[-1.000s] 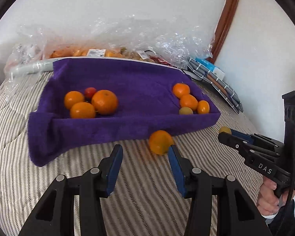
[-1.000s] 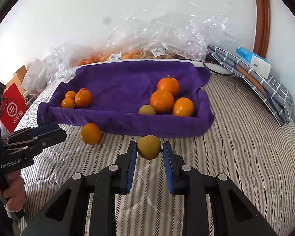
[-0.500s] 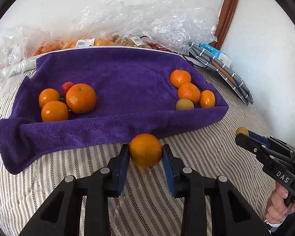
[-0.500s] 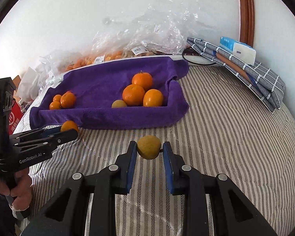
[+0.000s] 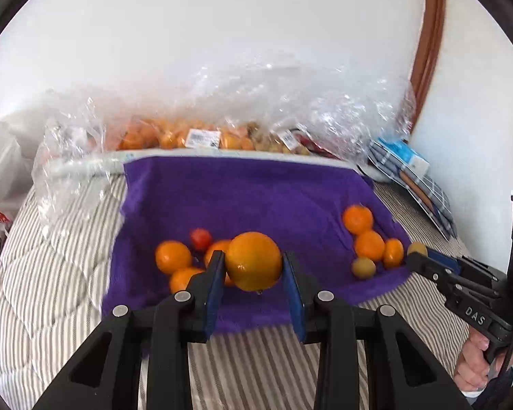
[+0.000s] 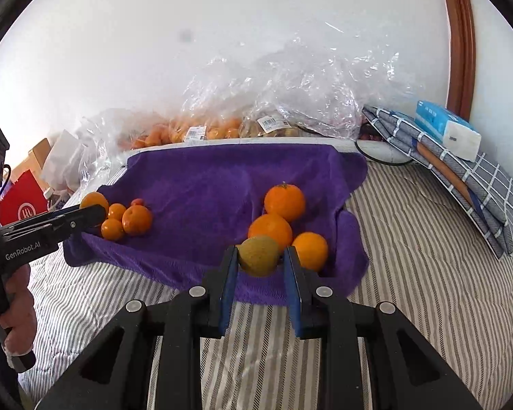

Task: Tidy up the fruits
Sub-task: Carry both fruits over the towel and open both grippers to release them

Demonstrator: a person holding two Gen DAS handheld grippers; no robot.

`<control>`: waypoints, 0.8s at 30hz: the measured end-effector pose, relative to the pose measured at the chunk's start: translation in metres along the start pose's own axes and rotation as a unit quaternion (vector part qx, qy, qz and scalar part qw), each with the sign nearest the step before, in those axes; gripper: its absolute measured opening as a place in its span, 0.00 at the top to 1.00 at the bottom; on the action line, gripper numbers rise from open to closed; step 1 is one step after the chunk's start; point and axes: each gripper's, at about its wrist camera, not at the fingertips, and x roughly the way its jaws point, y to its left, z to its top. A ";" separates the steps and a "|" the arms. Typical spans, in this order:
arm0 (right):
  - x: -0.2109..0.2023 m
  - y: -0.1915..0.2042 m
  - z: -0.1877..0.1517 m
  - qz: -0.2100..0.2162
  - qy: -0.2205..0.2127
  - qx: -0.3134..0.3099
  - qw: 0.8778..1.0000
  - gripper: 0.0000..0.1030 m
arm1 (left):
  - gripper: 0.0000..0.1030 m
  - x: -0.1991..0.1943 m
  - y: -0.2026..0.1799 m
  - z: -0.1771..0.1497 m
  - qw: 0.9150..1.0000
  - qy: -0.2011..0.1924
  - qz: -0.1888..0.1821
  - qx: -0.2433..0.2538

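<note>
Nearest in the left wrist view, the left gripper (image 5: pixel 253 270) has its jaws clamped on an orange (image 5: pixel 253 261), carried clear of the striped bed cover (image 5: pixel 256 369) and hanging over the near fold of the purple towel (image 5: pixel 242 198). In the right wrist view the right gripper (image 6: pixel 260 263) grips a smaller yellow-green fruit (image 6: pixel 258 255) between closed jaws, likewise held just above the towel's near edge.

Beyond the orange sits the left cluster (image 5: pixel 178 261) of oranges with one small red fruit (image 5: pixel 200 239) behind them. Beyond the yellow-green fruit is the right cluster (image 6: pixel 284 222) of three oranges; the left wrist view shows another yellow-green fruit (image 5: pixel 363 267) lying at that group's near edge. Farther back, clear plastic bags (image 6: pixel 290 102) of more fruit line the wall.

The step appears to be delivery: each piece goes to the pile ahead of it. To do it well, carry each fruit past the raised towel fold, lower it until it rests on the cloth beside its neighbours, and only then let the jaws part. The towel dips toward the middle, so a fruit dropped from height may roll away. Set the orange down in a gap, not on top of the others, and withdraw straight back so the fingers do not knock the cluster.
</note>
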 end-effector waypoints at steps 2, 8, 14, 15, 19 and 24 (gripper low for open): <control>0.011 0.003 0.007 0.013 -0.001 -0.001 1.000 0.74 | 0.69 0.010 0.004 0.010 1.000 -0.006 0.005 -0.001; 0.044 0.015 0.019 0.037 0.013 -0.013 0.999 0.74 | 0.69 0.044 0.019 0.026 1.000 -0.006 0.004 -0.018; 0.063 0.023 0.020 0.047 0.021 -0.023 0.998 0.74 | 0.69 0.070 0.017 0.021 1.000 0.009 0.006 -0.013; 0.063 0.024 0.020 0.046 0.020 -0.025 0.998 0.74 | 0.69 0.071 0.018 0.019 1.000 0.010 0.006 -0.013; 0.064 0.025 0.019 0.047 0.018 -0.025 0.998 0.74 | 0.69 0.074 0.019 0.016 1.000 0.014 0.009 -0.012; 0.064 0.022 0.018 0.041 0.021 -0.017 0.999 0.74 | 0.69 0.074 0.018 0.013 1.000 0.016 0.016 -0.006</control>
